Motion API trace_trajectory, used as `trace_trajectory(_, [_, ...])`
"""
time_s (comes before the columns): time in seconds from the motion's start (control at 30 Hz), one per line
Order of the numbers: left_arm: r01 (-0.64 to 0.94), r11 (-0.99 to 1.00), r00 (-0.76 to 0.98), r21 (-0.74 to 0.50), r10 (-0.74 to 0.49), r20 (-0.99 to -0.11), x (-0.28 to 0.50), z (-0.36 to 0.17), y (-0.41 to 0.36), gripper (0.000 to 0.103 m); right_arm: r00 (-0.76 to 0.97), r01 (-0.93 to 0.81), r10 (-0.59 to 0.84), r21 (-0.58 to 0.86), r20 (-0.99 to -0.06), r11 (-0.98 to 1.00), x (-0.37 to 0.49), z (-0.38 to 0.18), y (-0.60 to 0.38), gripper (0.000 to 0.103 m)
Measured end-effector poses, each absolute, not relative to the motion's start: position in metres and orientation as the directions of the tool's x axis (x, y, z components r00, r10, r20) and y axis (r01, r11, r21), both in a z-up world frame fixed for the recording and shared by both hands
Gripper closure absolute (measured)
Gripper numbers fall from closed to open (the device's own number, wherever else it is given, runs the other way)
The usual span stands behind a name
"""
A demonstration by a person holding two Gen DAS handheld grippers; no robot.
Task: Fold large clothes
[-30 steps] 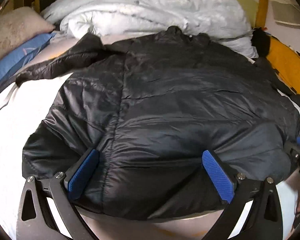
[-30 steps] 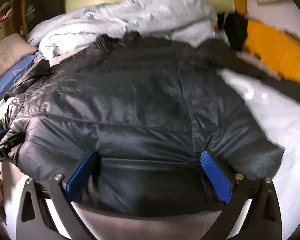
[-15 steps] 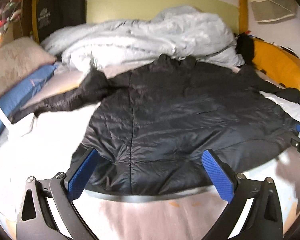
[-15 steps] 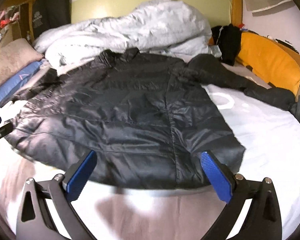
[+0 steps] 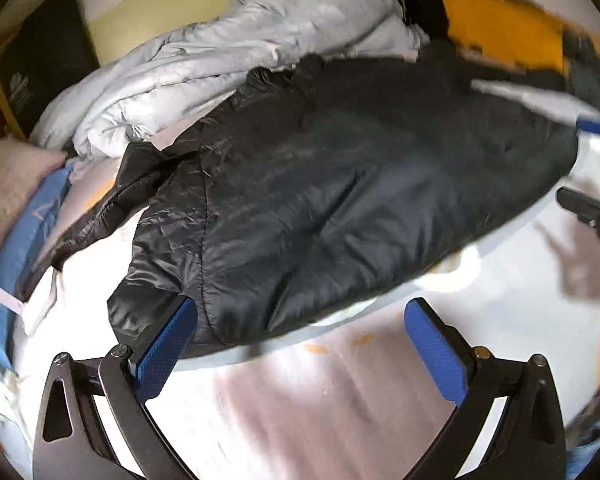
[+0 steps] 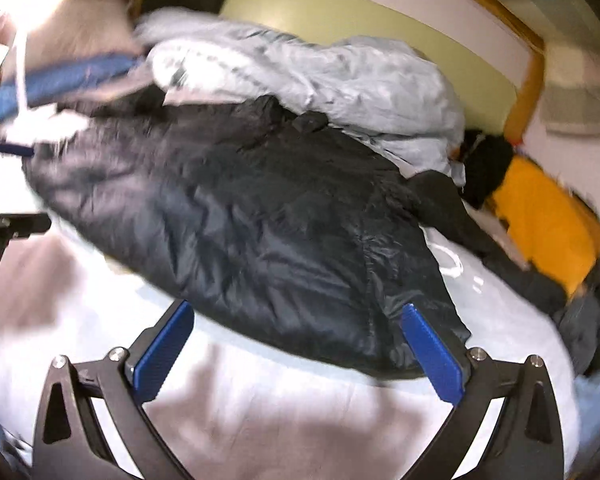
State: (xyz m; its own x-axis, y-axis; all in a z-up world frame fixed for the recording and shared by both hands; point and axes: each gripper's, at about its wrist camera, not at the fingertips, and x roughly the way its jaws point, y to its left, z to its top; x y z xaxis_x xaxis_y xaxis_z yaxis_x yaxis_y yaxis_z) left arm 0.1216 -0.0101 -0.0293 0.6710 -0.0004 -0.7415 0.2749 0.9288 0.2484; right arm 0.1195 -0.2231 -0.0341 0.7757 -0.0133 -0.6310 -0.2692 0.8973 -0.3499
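Black puffer jacket (image 5: pixel 340 184) lies spread flat on the bed (image 5: pixel 340 400), collar toward a rumpled grey duvet (image 5: pixel 260 48) by the headboard. Left gripper (image 5: pixel 300 344) hangs over the hem's left corner, fingers wide apart, holding nothing. Right gripper (image 6: pixel 296 344), same (fingers spread, empty), over the hem's right corner. Orange pillow (image 6: pixel 548 220) lies w/ dark clothes at the bed's right edge.

We see both fisheye views bowed hard at the rims, with dark vignetted corners. Motion blur smears the right edge of the left wrist view and the upper left of the right wrist view, where a glare spot (image 6: pixel 24 12) burns out. The white bedsheet (image 5: pixel 340 400) is overexposed, crossed by soft grey shadows.
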Motion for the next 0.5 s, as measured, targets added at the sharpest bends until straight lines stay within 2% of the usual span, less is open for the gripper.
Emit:
trace_trajectory(0.2, [0.241, 0.924, 0.65, 0.296, 0.073, -0.757, 0.141, -0.056, -0.007, 0.0, 0.755, -0.268, -0.108, -0.455, -0.646, 0.849, 0.136, -0.061, -0.211, 0.0])
trace_trajectory(0.4, [0.098, 0.96, 0.676, 0.263, 0.129, -0.725, 0.155, -0.058, 0.027, 0.001, 0.773, -0.108, -0.283, -0.558, -0.567, 0.822, 0.156, -0.07, -0.234, 0.0])
trace_trajectory(0.5, [0.038, 0.985, 0.696, 0.17, 0.096, -0.711, 0.156, -0.047, 0.049, 0.013, 0.78, -0.02, -0.338, -0.561, -0.526, 0.828, 0.163, -0.062, -0.251, 0.0])
